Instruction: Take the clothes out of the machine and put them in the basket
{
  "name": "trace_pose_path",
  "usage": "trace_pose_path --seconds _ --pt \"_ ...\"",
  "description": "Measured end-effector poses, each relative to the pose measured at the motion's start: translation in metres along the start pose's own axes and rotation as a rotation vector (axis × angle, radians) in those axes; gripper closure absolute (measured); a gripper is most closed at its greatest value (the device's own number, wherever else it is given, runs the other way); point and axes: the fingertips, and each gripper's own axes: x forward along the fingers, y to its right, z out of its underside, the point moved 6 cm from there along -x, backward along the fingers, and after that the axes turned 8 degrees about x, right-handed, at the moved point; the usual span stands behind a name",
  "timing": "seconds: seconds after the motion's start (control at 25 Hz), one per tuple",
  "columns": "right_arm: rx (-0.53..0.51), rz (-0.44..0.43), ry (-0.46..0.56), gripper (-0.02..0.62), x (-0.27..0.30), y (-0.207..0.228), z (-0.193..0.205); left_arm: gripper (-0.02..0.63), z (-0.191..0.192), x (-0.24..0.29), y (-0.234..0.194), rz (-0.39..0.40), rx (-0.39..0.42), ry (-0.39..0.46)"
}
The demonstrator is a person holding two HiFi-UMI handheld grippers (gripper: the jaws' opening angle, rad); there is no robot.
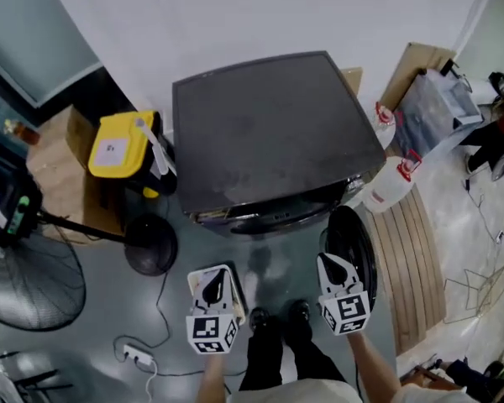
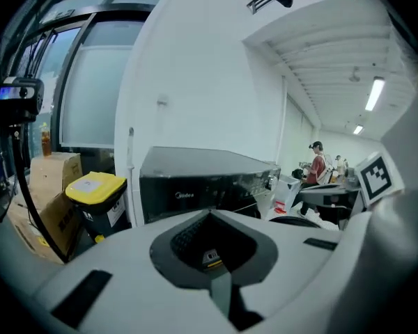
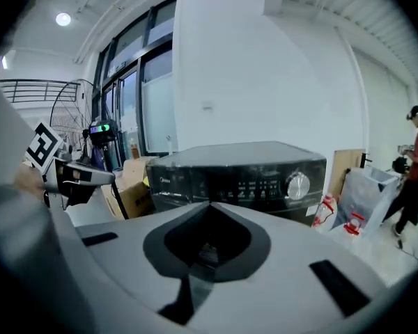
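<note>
Machine (image 1: pixel 273 133) ahead; left tool (image 1: pixel 214 285), right tool (image 1: pixel 338 269) abreast.

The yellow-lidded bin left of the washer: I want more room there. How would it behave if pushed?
The yellow-lidded bin looks like rigid plastic, so it would likely slide whole rather than flex. It seems taller than wide, so a high push might tip it. The cardboard box beside it would probably block it.

The head camera looks steeply down from high up onto the top of the washing machine (image 1: pixel 269 133) and the floor (image 1: pixel 109 317). The two gripper cameras sit lower, side by side (quite near its front). They look forward and slightly down, so all three views share the machine.
</note>
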Motion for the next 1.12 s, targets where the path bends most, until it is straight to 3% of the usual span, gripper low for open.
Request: trace_pose_path --seconds 0.28,0.48,0.88,1.12 --pt "-0.024 -0.028 0.076 0.571 -0.03 -0.02 -0.066 0.588 -0.052 -0.026 0.007 0.0 0.041 0.038" --pt "-0.046 0.002 0.12 0.571 -0.057 -0.019 -0.097 0.588 -0.085 -0.033 0.02 0.015 0.063 0.075" --pt "-0.085 0.038 0.205 0.571 -0.088 -0.012 -0.139 0.588 -0.135 -0.05 0.036 0.022 0.083 0.172" --pt "-0.082 0.061 0.216 0.571 -0.102 -0.005 -0.141 0.588 -0.15 -0.069 0.027 -0.012 0.111 0.202"
